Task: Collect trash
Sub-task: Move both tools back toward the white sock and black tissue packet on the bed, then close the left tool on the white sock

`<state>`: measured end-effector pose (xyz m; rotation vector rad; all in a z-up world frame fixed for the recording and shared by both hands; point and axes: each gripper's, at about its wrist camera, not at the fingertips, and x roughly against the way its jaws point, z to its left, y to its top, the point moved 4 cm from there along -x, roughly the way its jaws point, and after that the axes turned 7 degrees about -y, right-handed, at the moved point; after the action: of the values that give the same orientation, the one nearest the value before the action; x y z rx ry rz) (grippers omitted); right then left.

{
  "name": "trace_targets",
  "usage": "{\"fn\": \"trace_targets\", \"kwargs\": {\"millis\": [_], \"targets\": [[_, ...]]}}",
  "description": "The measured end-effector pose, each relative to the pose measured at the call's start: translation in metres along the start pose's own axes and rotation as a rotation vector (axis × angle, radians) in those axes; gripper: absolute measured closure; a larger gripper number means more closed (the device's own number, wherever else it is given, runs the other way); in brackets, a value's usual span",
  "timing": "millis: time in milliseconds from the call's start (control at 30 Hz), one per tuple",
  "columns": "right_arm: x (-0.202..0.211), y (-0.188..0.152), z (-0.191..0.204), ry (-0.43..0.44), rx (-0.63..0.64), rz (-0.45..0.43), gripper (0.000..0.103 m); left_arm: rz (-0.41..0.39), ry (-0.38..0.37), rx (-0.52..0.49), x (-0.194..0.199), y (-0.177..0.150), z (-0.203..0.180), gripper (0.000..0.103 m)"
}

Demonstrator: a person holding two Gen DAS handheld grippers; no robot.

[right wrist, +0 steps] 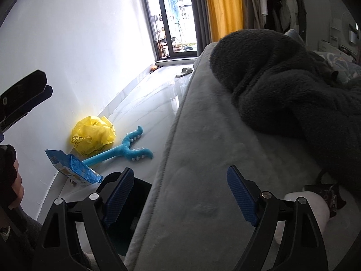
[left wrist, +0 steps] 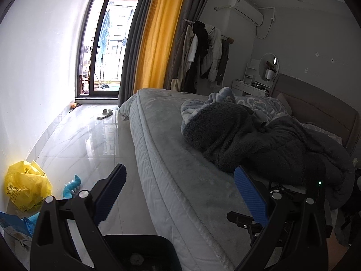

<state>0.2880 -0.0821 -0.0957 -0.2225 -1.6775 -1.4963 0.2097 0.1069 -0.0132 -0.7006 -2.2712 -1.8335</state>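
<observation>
1. Left gripper (left wrist: 180,192) and right gripper (right wrist: 180,194): jaws wide apart, empty
2. Crumpled yellow plastic bag (right wrist: 93,135) and blue snack packet (right wrist: 74,168) lie at the glossy white floor's (right wrist: 146,103) wall edge, beside the grey bed (right wrist: 203,158)

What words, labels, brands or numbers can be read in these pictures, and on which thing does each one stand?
No text can be read with certainty.
Yellow plastic bag: dark printed pattern or characters along its lower edge, too blurred to read.
Blue snack packet: print on its pale end, too small to read.
Air conditioner: a small label near its left end, unreadable.
Dark patterned item by the blanket: light marks, unreadable.
</observation>
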Motion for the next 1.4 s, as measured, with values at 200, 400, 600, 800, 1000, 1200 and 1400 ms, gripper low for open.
{"fn": "trace_targets", "kwargs": {"millis": [200, 400, 600, 800, 1000, 1200, 1400], "targets": [[0.017, -0.004, -0.042, -0.050, -0.048, -0.016, 0.017, 0.036, -0.070, 0.021, -0.021, -0.007, -0.026, 0.005], [0.027, -0.012, -0.078, -0.082, -0.093, -0.005, 0.016, 0.099, -0.154, 0.049, -0.047, -0.020, -0.051, 0.005], [0.036, -0.019, -0.116, -0.109, -0.142, 0.000, 0.016, 0.163, -0.243, 0.077, -0.069, -0.036, -0.078, 0.005], [0.047, -0.028, -0.146, -0.148, -0.167, 0.000, 0.016, 0.224, -0.336, 0.071, -0.089, -0.052, -0.111, 0.005], [0.060, -0.036, -0.172, -0.175, -0.190, -0.005, 0.016, 0.283, -0.388, 0.076, -0.109, -0.069, -0.137, 0.006], [0.071, -0.048, -0.192, -0.211, -0.194, -0.001, 0.016, 0.353, -0.420, 0.108, -0.134, -0.090, -0.157, 0.006], [0.076, -0.055, -0.207, -0.217, -0.218, 0.005, 0.016, 0.389, -0.457, 0.138, -0.146, -0.100, -0.171, 0.007]]}}
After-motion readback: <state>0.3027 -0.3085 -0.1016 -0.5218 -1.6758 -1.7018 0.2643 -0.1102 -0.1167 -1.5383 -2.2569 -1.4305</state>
